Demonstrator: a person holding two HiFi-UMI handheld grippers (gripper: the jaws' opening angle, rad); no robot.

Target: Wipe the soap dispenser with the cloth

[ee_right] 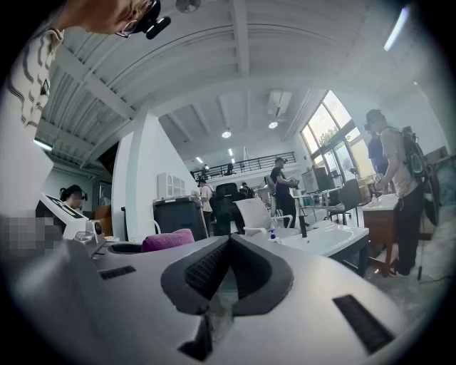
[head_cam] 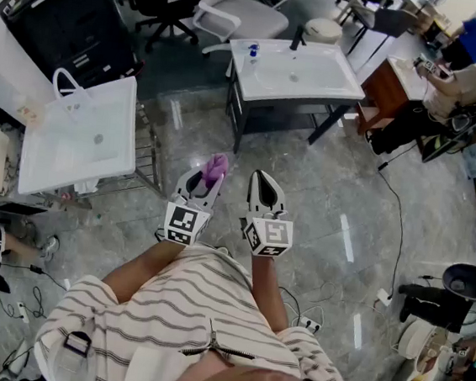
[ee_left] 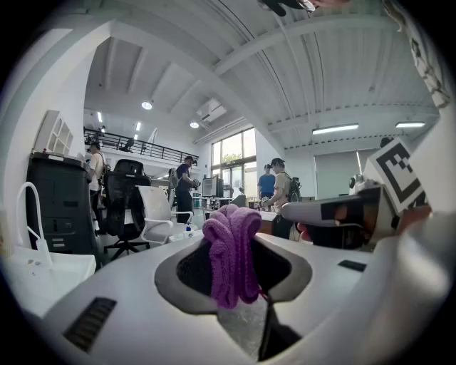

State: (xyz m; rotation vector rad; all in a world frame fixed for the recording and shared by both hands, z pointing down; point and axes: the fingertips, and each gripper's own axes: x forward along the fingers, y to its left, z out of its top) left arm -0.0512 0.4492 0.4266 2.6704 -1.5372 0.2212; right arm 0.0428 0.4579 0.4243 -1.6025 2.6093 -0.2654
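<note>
Purple looped cloth stands bunched and upright, clenched in the jaws of the left gripper. Just beside it, the right gripper has its dark pads pressed together on nothing. The soap dispenser, a small clear bottle with a blue top, stands upright with its long axis vertical. It sits at the left end of the white basin on a dark-legged stand, well apart from both grippers and far ahead across open floor. In the head view it lies almost between the lines of the two grippers, a little nearer the cloth-bearing left one. That hand looks better placed to reach it, but only after the person has walked up to the stand. Both grippers point roughly level toward it. The basin top is smooth and glossy, with a dark tap at its far edge. The floor is polished grey stone, crossed on the right by a black cable. A second white basin stands to the left. Office chairs and a black cabinet fill the far side, and people work at the far right.
</note>
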